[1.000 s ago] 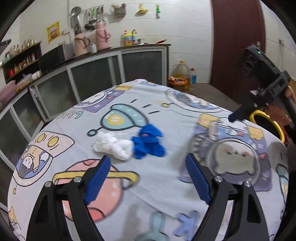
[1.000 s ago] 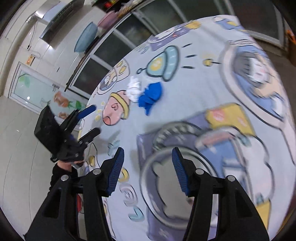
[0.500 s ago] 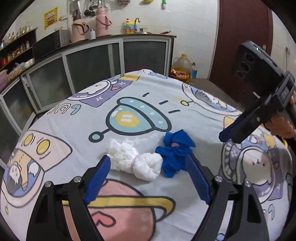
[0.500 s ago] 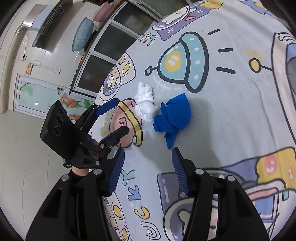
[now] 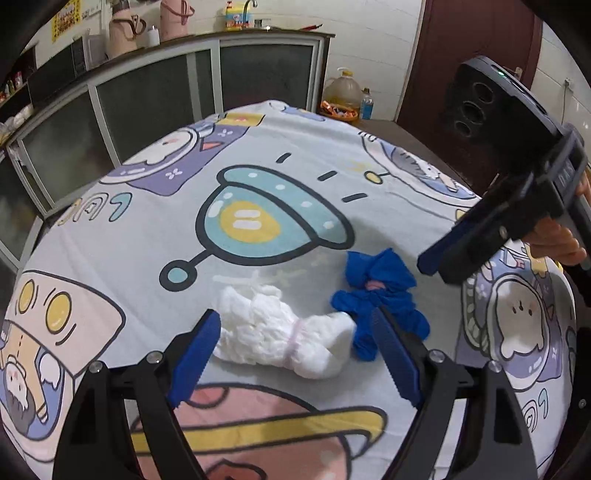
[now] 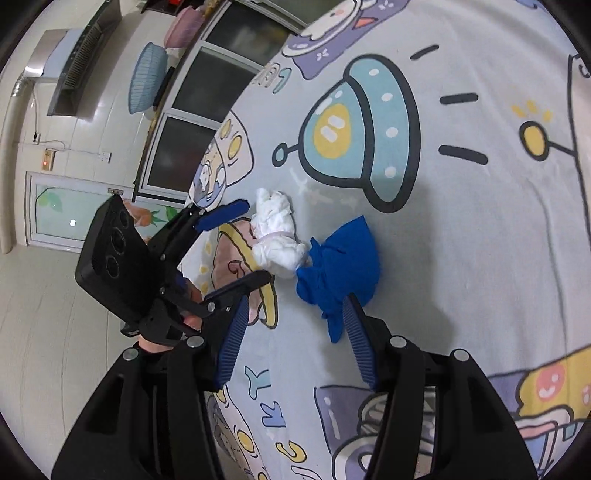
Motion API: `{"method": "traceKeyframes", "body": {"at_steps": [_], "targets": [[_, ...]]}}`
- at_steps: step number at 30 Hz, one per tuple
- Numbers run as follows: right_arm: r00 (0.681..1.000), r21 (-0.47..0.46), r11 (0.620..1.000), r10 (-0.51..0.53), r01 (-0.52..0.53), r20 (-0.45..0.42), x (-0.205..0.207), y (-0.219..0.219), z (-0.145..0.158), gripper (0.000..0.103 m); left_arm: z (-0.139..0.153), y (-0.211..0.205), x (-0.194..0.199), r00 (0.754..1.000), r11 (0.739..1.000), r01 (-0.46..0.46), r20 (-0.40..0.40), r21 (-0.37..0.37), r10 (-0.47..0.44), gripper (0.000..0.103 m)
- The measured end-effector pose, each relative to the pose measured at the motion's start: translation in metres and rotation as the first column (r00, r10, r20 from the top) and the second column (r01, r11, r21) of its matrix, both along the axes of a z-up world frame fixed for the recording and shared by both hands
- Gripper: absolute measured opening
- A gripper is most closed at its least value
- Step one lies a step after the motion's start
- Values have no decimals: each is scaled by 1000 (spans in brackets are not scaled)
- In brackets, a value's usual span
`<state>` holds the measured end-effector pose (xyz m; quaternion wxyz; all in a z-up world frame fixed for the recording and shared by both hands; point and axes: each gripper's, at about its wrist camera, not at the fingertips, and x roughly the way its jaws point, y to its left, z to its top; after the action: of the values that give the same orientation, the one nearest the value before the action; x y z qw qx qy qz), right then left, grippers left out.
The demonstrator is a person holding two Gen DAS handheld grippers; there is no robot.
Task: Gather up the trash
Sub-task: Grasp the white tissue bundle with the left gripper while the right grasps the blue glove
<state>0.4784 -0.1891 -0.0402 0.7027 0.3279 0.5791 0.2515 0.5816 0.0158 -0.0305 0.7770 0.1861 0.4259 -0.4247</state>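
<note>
- My left tool is wide open and holds nothing. The white wad lies on the worktop right in front of it, between the two blue pads.
- My right tool is about half open and holds nothing too. The blue wad lies just in front of it, and one pad is close to its lower end.
- The two wads touch each other. So I think each tool should go down from its own side and pinch the thick middle of its wad, not a thin loose end.
- I should close slowly, so one wad does not drag the other along, and so I do not pinch the tablecloth.
- The white wad has a thin band around its middle. That looks like a good place to grab.
- The left view shows a dark door, a big oil bottle on the floor and pink jugs on a far counter. The right view shows none of these.
- The right view shows the floor, a window with a flower picture, and the hand on my left tool.
</note>
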Motion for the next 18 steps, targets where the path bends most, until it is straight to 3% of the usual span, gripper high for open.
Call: {"method": "traceKeyframes", "body": {"at_steps": [4,10,14,16,18], "targets": [[1000,-35,999,-5,5,-15,10,6,-7,46,-13,-3,16,998,1000,1,-57,22,0,80],[998,-49,999,-18,15,-59,19,9,-22,35,-23,1,25,994,1000,-3,-110,-21,0,79],[998,-77,997,-18,14,-57,20,10,-23,22,-27,1,22,995,999,6,-102,-41,-10,64],[998,-100,995,-15,10,-55,19,11,-24,11,-25,1,22,995,999,2,-101,-51,-7,60],[998,-115,993,-20,13,-61,19,11,-26,7,-24,2,22,995,998,-2,-99,-56,-4,56]]}}
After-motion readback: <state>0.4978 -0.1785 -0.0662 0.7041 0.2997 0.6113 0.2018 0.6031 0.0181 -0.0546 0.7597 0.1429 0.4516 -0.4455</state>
